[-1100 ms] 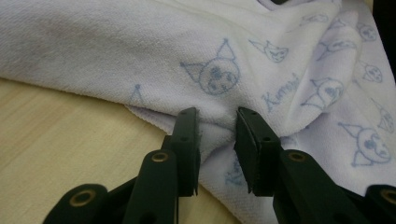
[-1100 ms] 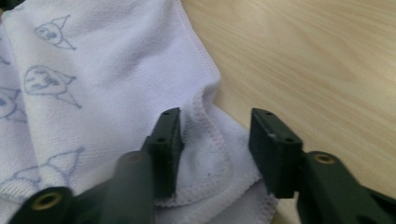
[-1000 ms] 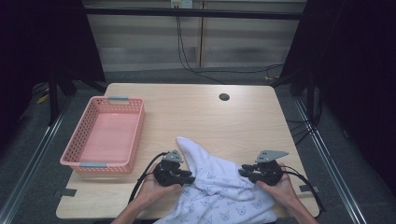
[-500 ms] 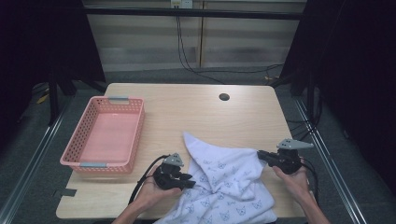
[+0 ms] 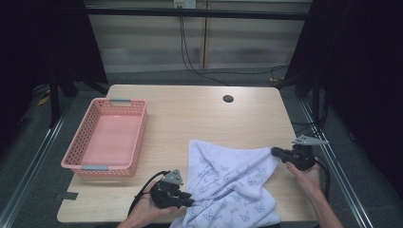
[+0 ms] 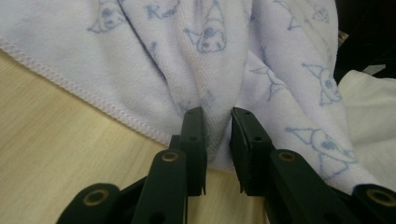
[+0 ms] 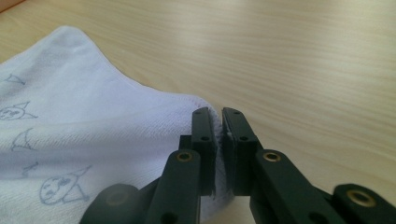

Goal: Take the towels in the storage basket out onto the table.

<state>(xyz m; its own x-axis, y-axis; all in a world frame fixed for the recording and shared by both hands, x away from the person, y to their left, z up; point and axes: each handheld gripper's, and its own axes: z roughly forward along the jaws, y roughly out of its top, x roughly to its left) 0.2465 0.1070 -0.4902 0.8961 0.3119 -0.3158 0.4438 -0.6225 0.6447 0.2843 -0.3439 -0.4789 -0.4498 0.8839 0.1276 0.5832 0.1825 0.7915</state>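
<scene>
Work in hand: we are spreading a white towel (image 5: pixel 228 183) printed with small blue cartoon faces, pulling it out between two grippers; we judge the likely aim to be flattening or folding it.

Towel: it is lying on the near right part of the wooden table (image 5: pixel 190 118), to the right of the pink basket, with its near edge hanging over the table's front.

Left gripper (image 5: pixel 186 202): we are holding it at the towel's near left edge. In the left gripper view a bunched fold of towel (image 6: pixel 219 70) is sitting between the jaws, which have just been closing further and are now standing narrow around the cloth.

Right gripper (image 5: pixel 275 152): we are holding it at the towel's far right corner, jaws pinched nearly together on the hem (image 7: pixel 217 119), as the right gripper view shows.

Progress: we judge the work to be at an early stage. The towel is being drawn taut along one edge, yet its middle is still rumpled and one corner is standing up in a peak; smoothing and any folding are left.

Surroundings: the pink basket (image 5: pixel 138 137), empty, is sitting left of the towel; a round cable hole (image 5: pixel 228 99) is lying beyond the towel.

Obstacles: we are seeing nothing between the towel and the basket.
</scene>
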